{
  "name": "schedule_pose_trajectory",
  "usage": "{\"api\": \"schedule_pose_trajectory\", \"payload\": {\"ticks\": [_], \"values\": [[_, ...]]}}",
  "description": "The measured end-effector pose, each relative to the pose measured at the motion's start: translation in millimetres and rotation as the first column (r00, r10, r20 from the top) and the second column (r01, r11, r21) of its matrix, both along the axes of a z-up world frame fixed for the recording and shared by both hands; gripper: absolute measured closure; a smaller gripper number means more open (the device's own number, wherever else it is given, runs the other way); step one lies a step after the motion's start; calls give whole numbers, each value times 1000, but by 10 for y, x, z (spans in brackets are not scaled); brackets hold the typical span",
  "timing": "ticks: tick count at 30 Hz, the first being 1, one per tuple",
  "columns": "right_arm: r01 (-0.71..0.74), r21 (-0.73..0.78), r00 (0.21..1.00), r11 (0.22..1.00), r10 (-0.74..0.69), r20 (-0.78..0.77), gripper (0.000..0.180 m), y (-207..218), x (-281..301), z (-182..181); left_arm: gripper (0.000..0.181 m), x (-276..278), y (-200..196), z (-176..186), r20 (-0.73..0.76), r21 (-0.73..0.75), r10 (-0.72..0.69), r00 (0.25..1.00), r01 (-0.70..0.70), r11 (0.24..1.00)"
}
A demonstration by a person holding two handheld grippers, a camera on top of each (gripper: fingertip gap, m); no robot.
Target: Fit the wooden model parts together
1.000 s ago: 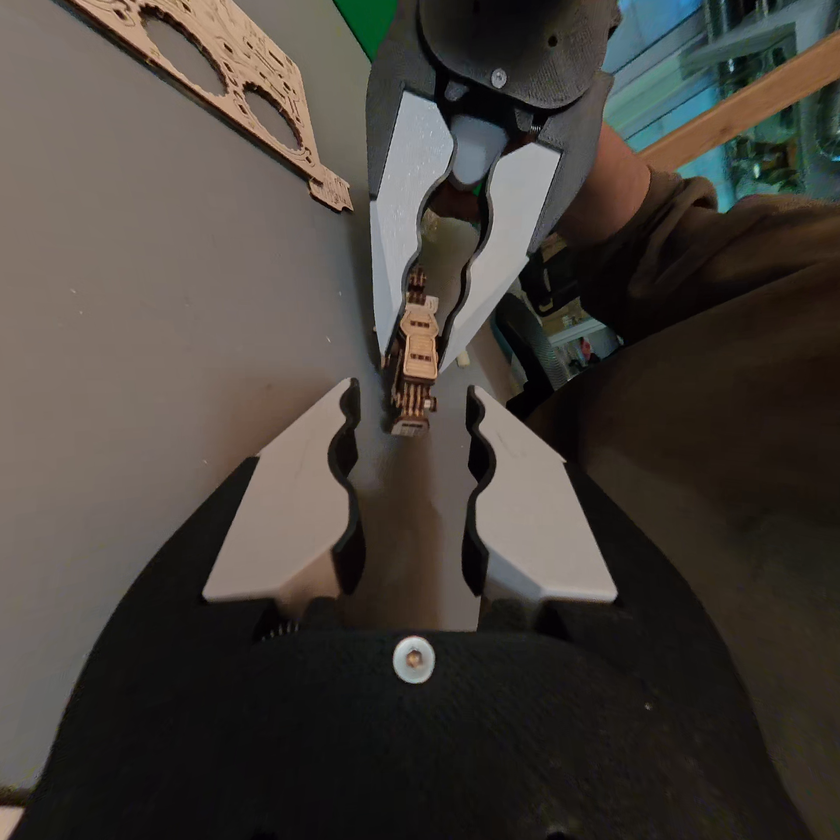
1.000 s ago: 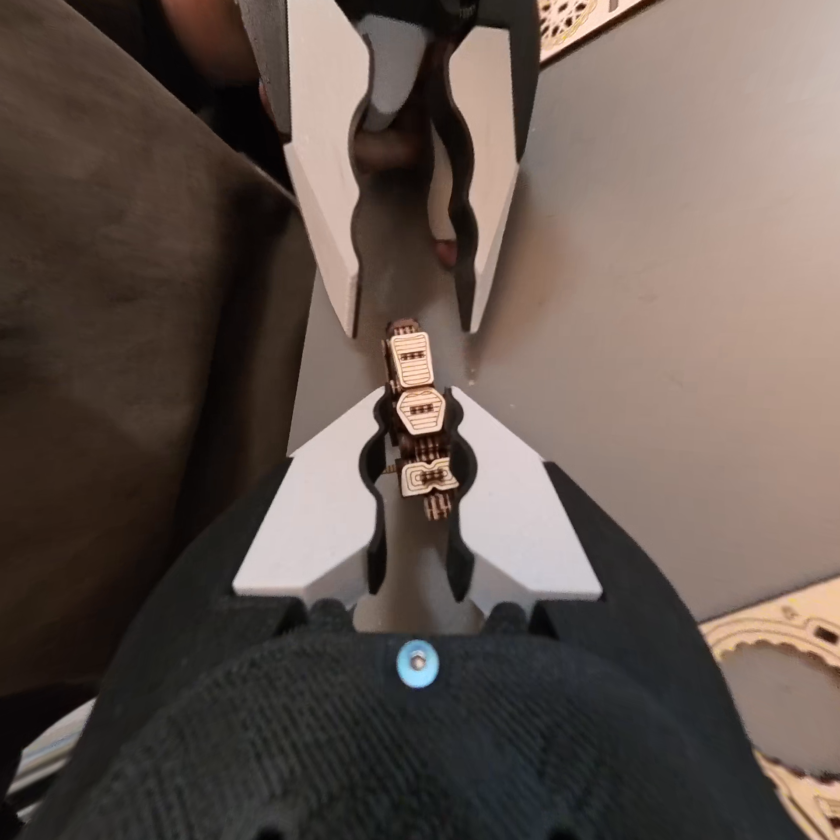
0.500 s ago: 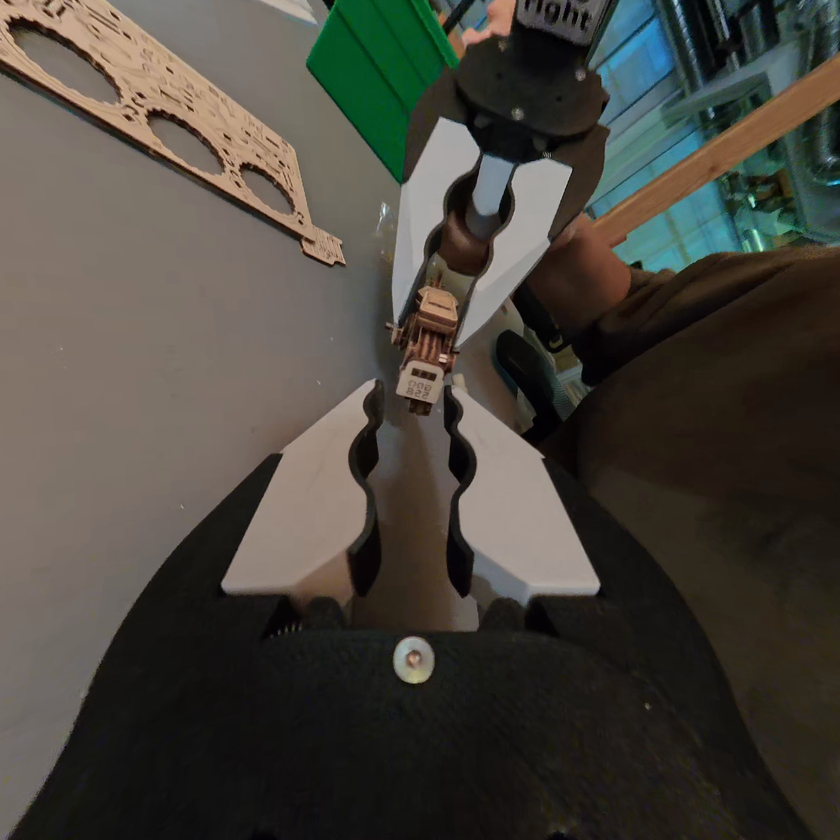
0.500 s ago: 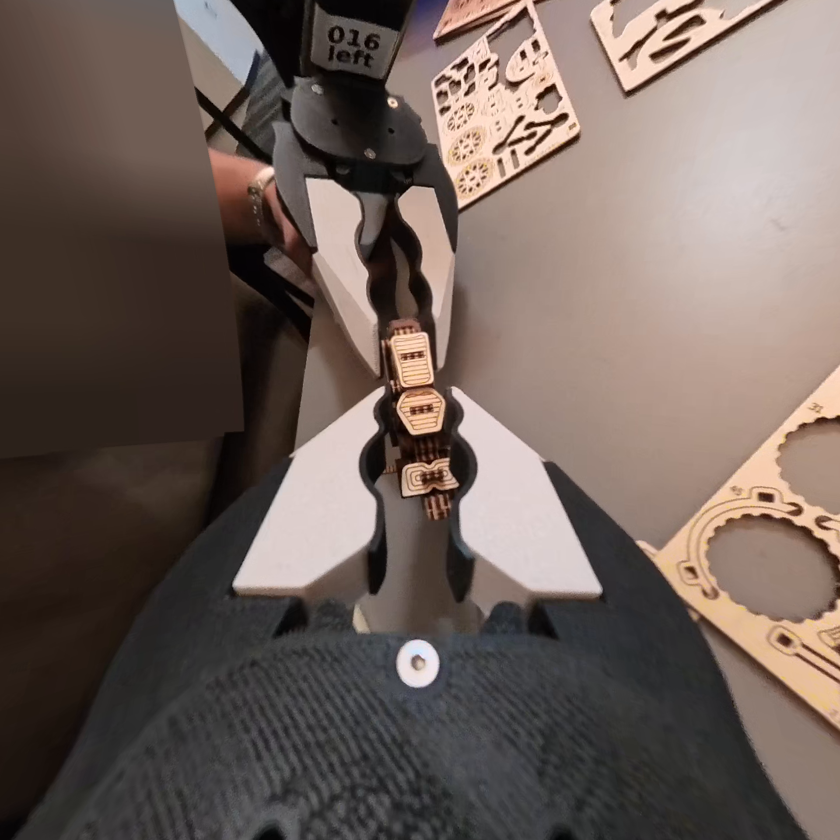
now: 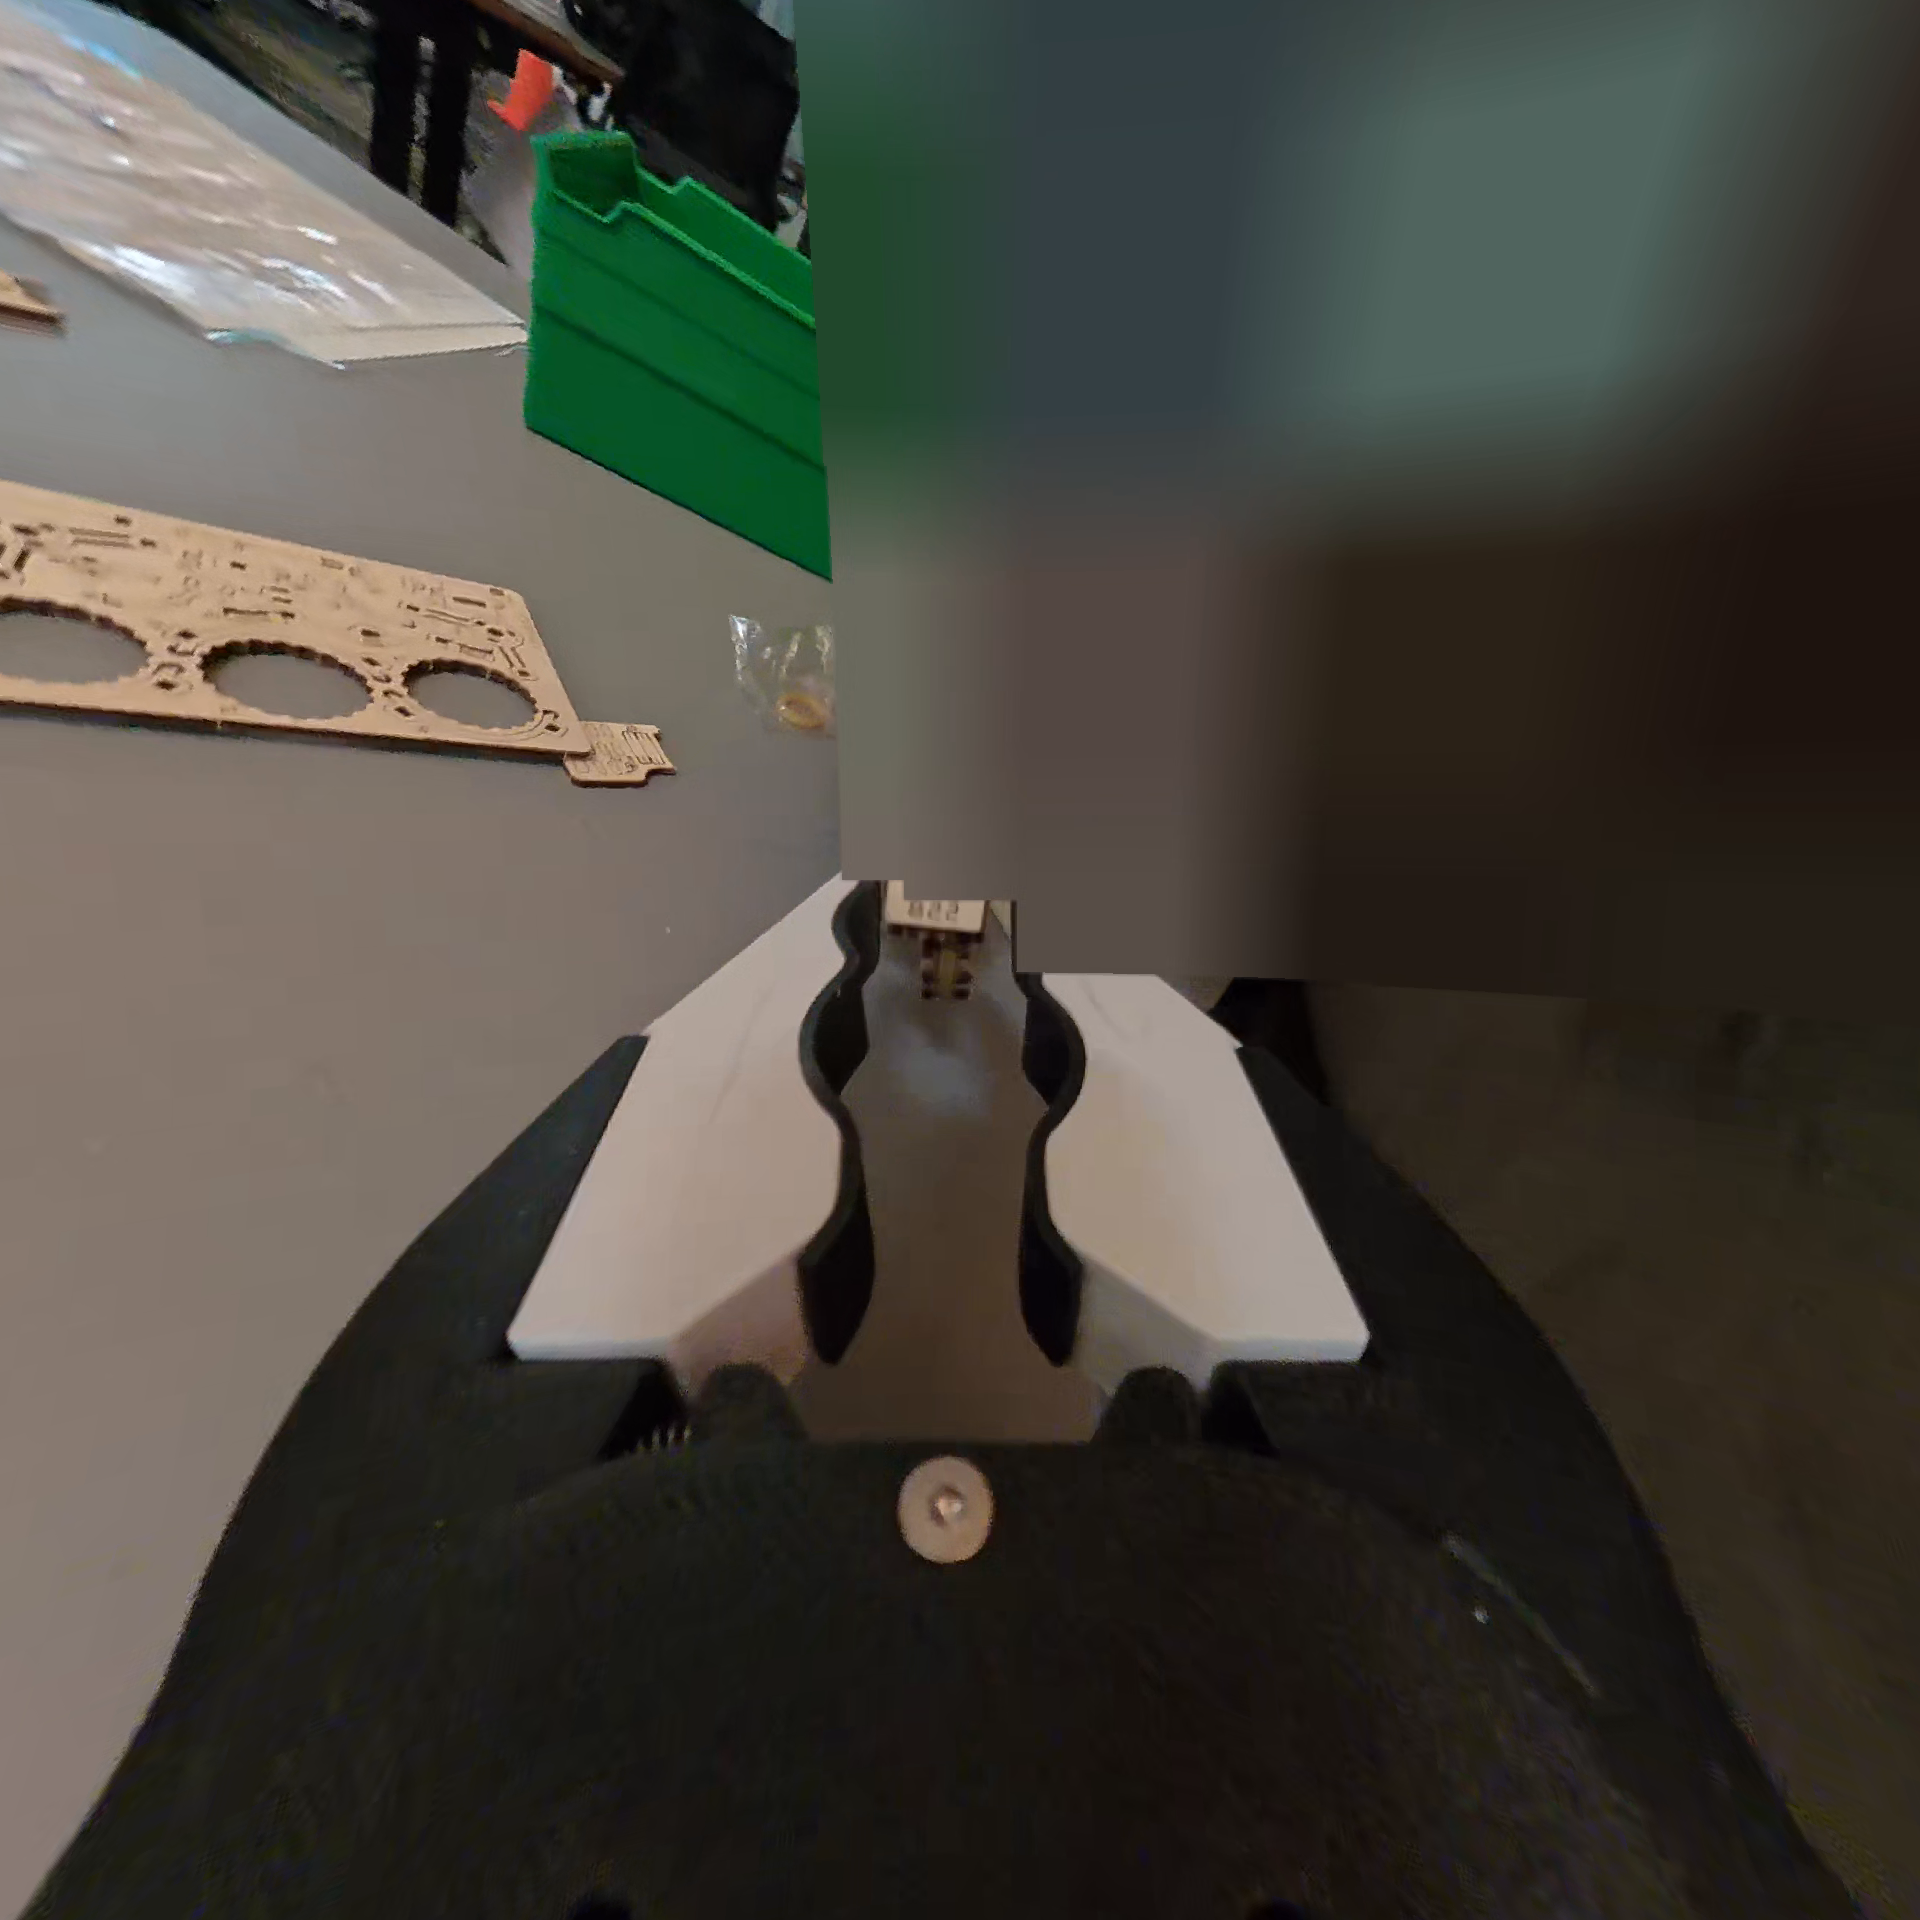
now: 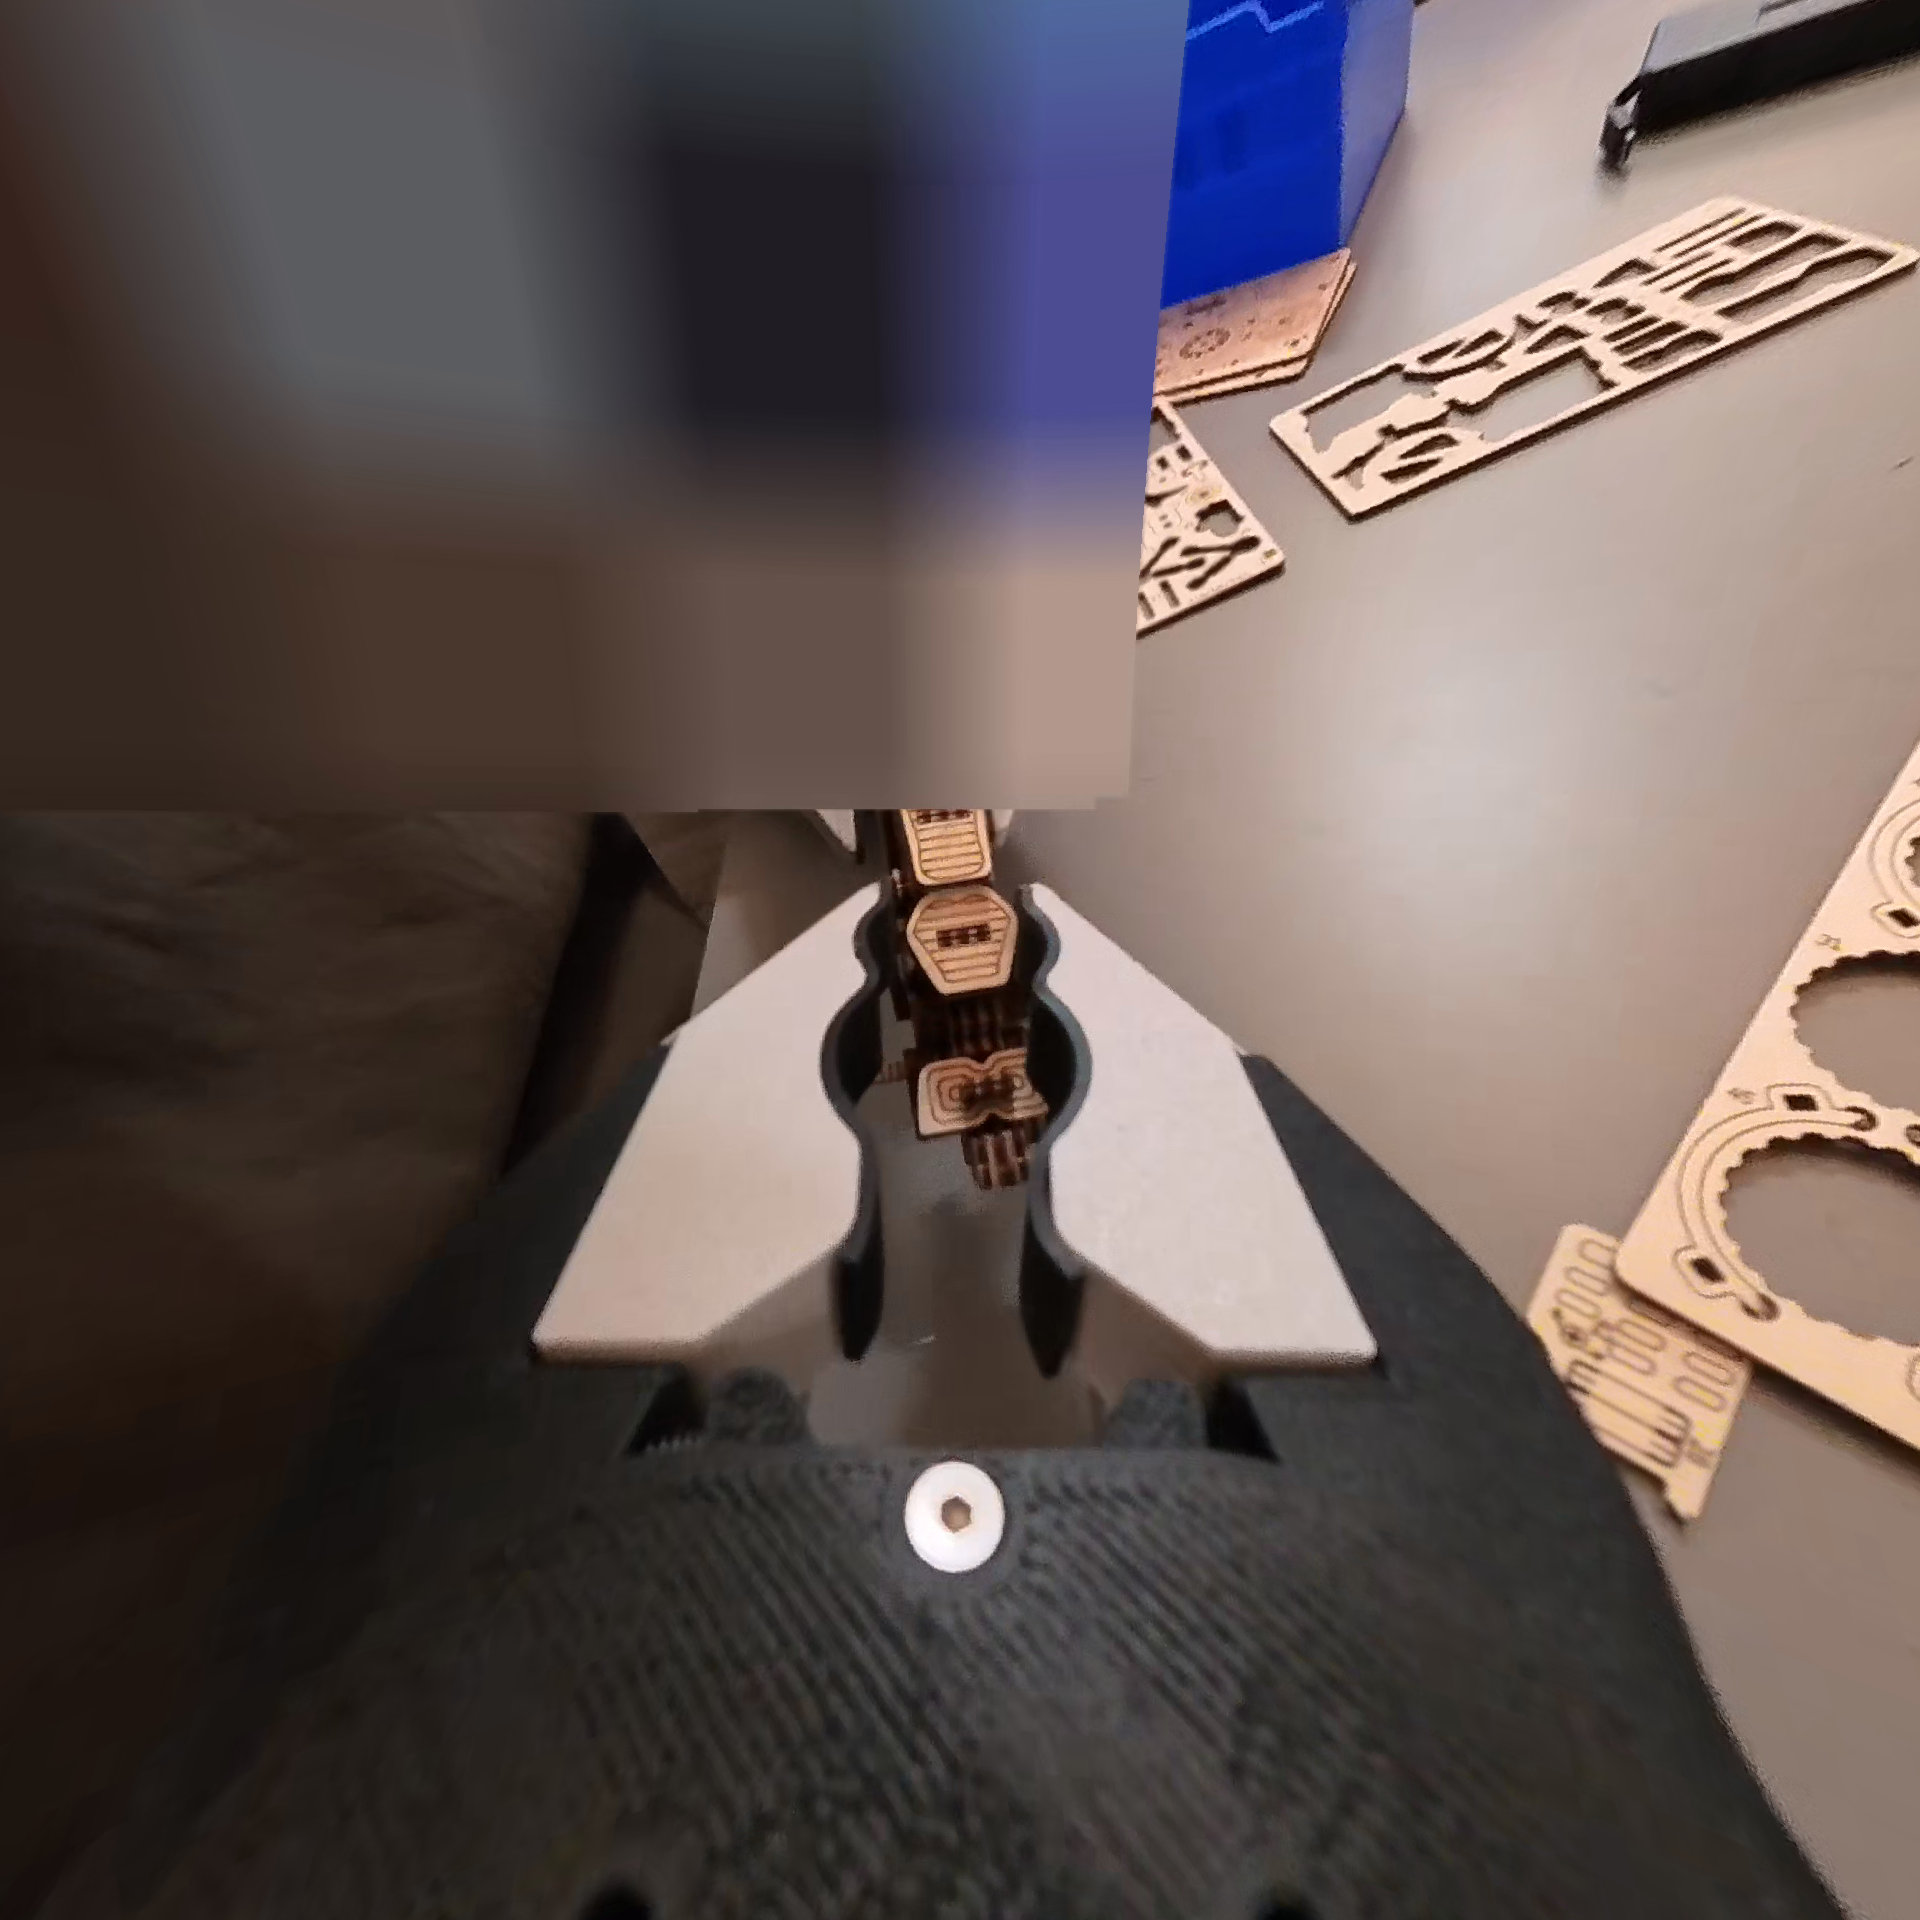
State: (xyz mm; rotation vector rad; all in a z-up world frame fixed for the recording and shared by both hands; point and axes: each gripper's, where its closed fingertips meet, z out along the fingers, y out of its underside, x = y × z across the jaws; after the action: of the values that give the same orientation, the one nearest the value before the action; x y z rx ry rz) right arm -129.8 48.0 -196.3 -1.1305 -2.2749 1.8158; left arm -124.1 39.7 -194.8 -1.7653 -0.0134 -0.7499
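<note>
A blurred patch hides the far tips of the left tool (image 5: 940,940), so I cannot tell whether it pinches anything. The right tool (image 6: 956,935) pinches the slim, layered, laser-cut pale wooden model (image 6: 961,997) above the grey bench (image 6: 1455,779), near its front edge; the model's far end is cut off.

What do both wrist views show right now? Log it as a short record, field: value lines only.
right gripper: jaws shut on the wooden model
left gripper: jaws apart, one end of the wooden model between their tips; contact unclear
table: grey, holds cut-out wooden sheets
bins: green bin, blue bin
hidden: blurred patches cover what lies beyond both pairs of jaws
</note>
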Motion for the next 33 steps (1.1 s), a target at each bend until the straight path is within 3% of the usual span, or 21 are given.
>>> {"api": "schedule_pose_trajectory", "payload": {"ticks": [1,5,12,33], "values": [[12,-8,1000,1000,-12,-11,159,7,14,21,158,21,-3,-4,-31,5,-3,1000,3,1000],[48,-16,997,999,-49,-52,159,22,73,55,159,72,10,23,-81,40,-2,997,5,999],[64,-35,996,997,-66,-58,159,47,105,42,159,57,37,86,-14,67,10,1000,-9,998],[159,-362,942,919,-32,333,160,35,5,-100,158,-100,70,-36,63,-18,51,997,-50,999]]}}
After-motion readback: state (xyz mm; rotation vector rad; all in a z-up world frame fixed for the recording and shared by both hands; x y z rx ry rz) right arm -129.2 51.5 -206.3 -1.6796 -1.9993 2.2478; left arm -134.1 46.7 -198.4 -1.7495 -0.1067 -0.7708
